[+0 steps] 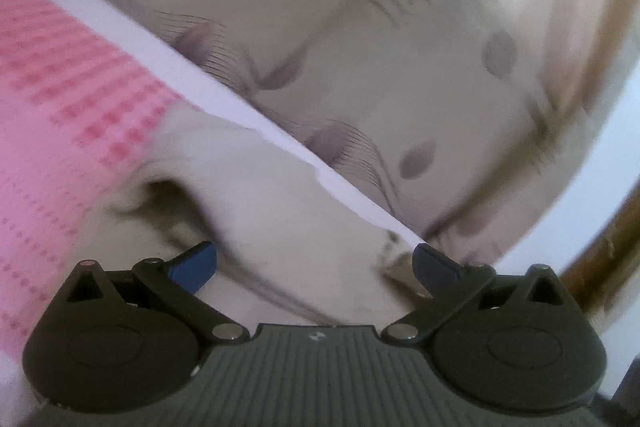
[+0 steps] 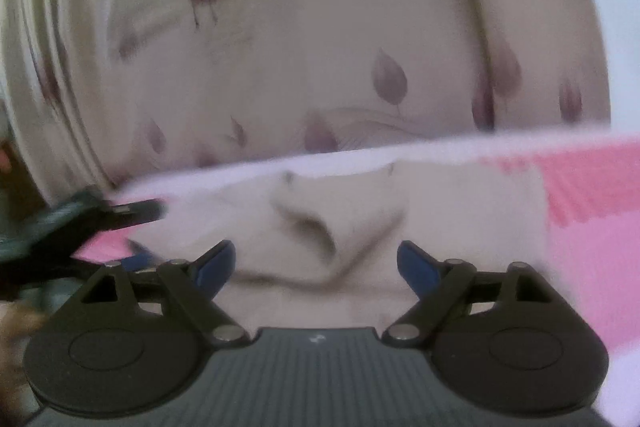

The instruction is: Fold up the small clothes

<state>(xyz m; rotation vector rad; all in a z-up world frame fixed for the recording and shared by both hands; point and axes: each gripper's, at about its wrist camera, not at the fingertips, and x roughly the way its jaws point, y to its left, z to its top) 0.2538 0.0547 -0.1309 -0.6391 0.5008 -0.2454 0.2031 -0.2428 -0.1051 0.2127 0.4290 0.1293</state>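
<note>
A small cream-white garment [image 1: 256, 187] lies on a pink checked mat with a white border [image 1: 60, 75]; it has a raised crease near its middle. My left gripper [image 1: 316, 267] is open, its blue-padded fingers [image 1: 196, 267] spread just above the garment's near part. In the right wrist view the same garment [image 2: 360, 211] lies ahead on the pink mat [image 2: 592, 211]. My right gripper [image 2: 316, 263] is open over the garment's near edge. The left gripper [image 2: 120, 211] shows at the left of that view, blurred.
The mat lies on a beige bedsheet with purple leaf prints [image 1: 400, 67], also in the right wrist view [image 2: 360, 47]. A brown wooden edge [image 1: 600, 259] and a pale wall show at the right. A ribbed beige fold [image 2: 52, 67] rises at the left.
</note>
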